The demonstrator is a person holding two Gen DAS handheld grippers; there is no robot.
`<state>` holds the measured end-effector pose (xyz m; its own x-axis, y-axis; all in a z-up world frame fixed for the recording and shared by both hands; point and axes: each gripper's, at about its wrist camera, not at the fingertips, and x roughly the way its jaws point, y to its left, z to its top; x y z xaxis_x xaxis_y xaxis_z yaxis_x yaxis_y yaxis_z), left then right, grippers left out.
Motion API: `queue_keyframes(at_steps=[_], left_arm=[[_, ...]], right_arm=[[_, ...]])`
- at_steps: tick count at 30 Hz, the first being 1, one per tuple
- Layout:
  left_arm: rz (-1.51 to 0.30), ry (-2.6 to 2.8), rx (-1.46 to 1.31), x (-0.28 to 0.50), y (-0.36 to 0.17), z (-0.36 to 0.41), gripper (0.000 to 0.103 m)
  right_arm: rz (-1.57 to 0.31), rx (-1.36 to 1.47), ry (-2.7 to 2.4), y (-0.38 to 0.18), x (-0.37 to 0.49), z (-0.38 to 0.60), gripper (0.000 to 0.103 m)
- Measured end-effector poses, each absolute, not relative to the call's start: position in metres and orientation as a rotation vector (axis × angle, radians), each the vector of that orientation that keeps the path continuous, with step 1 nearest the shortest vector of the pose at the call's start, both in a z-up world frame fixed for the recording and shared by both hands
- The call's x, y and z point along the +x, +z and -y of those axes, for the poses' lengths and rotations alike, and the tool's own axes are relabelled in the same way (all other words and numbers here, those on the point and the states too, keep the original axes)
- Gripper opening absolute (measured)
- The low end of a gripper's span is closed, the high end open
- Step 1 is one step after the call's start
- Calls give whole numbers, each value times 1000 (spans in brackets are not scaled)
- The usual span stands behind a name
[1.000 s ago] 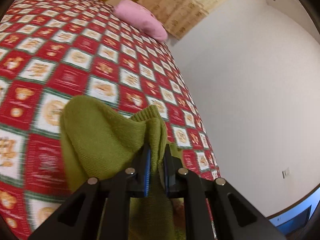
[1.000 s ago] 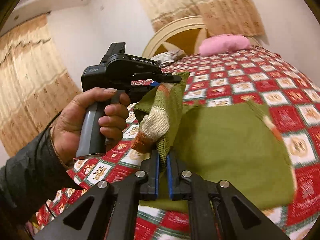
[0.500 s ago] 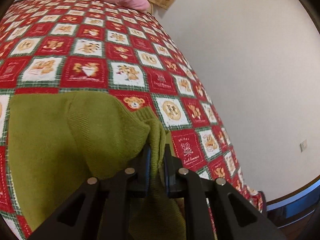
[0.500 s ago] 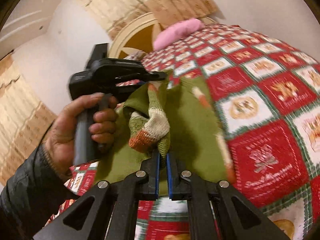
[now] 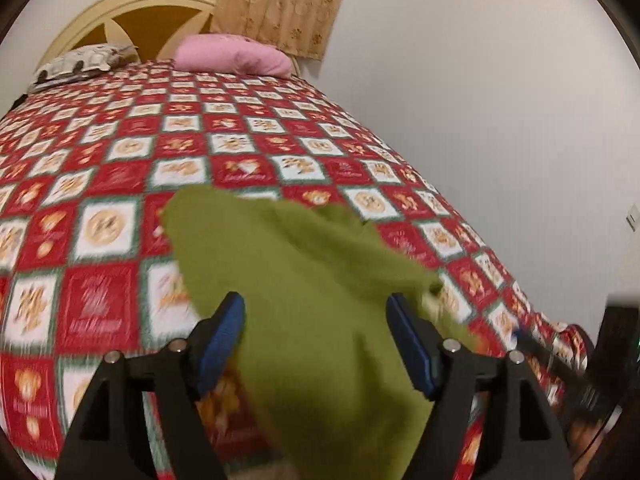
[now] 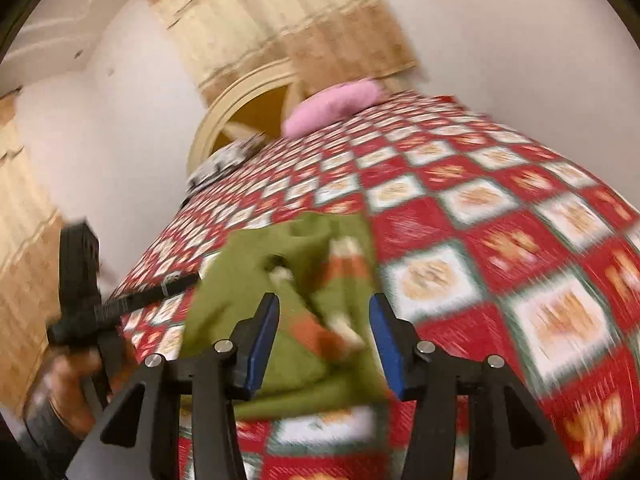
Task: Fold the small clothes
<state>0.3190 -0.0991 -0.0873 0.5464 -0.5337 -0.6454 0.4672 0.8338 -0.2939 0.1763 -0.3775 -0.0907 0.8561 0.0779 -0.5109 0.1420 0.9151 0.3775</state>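
The green knit sweater [image 5: 304, 280] is lying on the bed [image 5: 120, 152], partly folded, with a striped orange-and-cream sleeve [image 6: 340, 280] showing on top. Looks soft and floppy, light, probably a bit stretchy, so I'd pinch it at an edge or the ribbed cuff rather than mid-panel. Left gripper [image 5: 316, 340] and right gripper [image 6: 324, 340] are both opening, sweater sitting between the blue pads but not pinched. Pink pillow [image 5: 234, 54] sits by the headboard.
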Motion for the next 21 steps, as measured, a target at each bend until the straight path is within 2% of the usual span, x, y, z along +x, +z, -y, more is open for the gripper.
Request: queue_keyframes(at_steps=[3, 6, 7, 8, 12, 13, 15, 18, 20, 21], left_arm=[[-793, -556, -61, 302, -104, 98, 81], [-832, -542, -33, 295, -122, 105, 81], [-843, -546, -32, 294, -125, 106, 81], [-848, -550, -33, 294, -128, 107, 81], [-871, -564, -67, 294, -135, 100, 82], [-877, -570, -77, 294, -137, 99, 85], [-898, -584, -91, 296, -143, 99, 91], [-928, -608, -70, 295, -155, 105, 92], [-906, -603, -49, 290, -154, 107, 93], [-900, -601, -39, 289, -154, 108, 93]], right_arm=[[-641, 434, 59, -91, 225, 374, 48], [-769, 645, 147, -118, 276, 390, 47], [-785, 754, 165, -129, 289, 402, 22], [-766, 772, 151, -129, 291, 407, 16], [-700, 594, 87, -99, 275, 399, 15], [-709, 530, 52, -96, 269, 394, 15], [-742, 427, -22, -102, 266, 389, 15], [-859, 368, -14, -129, 273, 391, 18], [-829, 332, -5, -122, 272, 392, 28], [-804, 331, -10, -115, 272, 395, 37]])
